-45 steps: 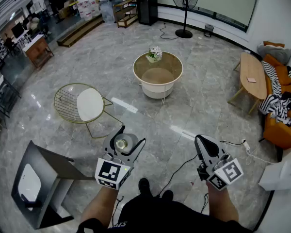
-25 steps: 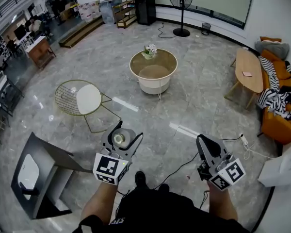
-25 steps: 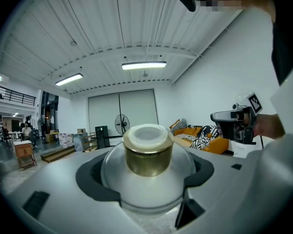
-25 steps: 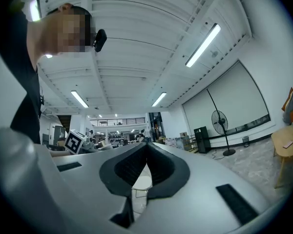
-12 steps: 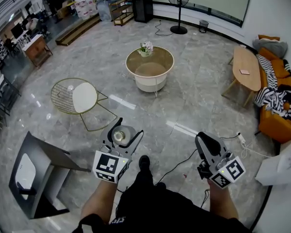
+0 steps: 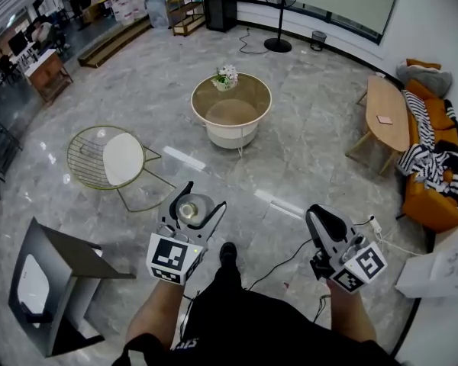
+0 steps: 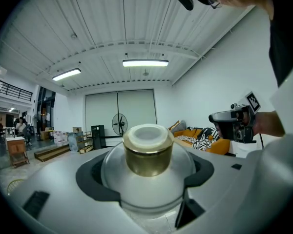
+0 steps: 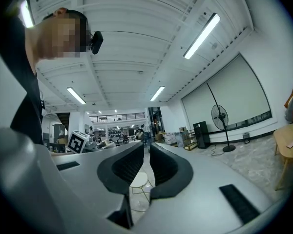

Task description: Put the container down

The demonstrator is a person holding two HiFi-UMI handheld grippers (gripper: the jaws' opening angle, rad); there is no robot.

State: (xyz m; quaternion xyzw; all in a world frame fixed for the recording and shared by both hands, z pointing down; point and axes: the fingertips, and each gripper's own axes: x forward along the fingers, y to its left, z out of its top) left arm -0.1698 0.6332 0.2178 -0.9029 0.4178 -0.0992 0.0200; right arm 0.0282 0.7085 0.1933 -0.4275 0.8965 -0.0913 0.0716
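The container (image 6: 189, 209) is a small clear glass jar with a gold lid, and my left gripper (image 6: 201, 197) is shut on it, holding it above the marble floor ahead of the person's feet. In the left gripper view the container (image 7: 147, 155) fills the space between the dark pads (image 7: 92, 179), lid pointing up toward the camera. My right gripper (image 6: 319, 215) is at the right, held at about the same height with its jaws closed together and nothing between them. In its own view the right gripper (image 8: 146, 152) shows only a thin slit between the pads.
A round table (image 6: 252, 87) with a flower pot (image 6: 226, 77) stands ahead. A wire chair (image 6: 107, 158) is to the left, a grey stand (image 6: 53, 280) at lower left. A black cable (image 6: 284, 256) crosses the floor. A wooden bench (image 6: 383, 119) and orange sofa (image 6: 435, 193) line the right.
The person has stepped and turned a little, so the room shifts in the head view. Both grippers keep their places and the container stays held.
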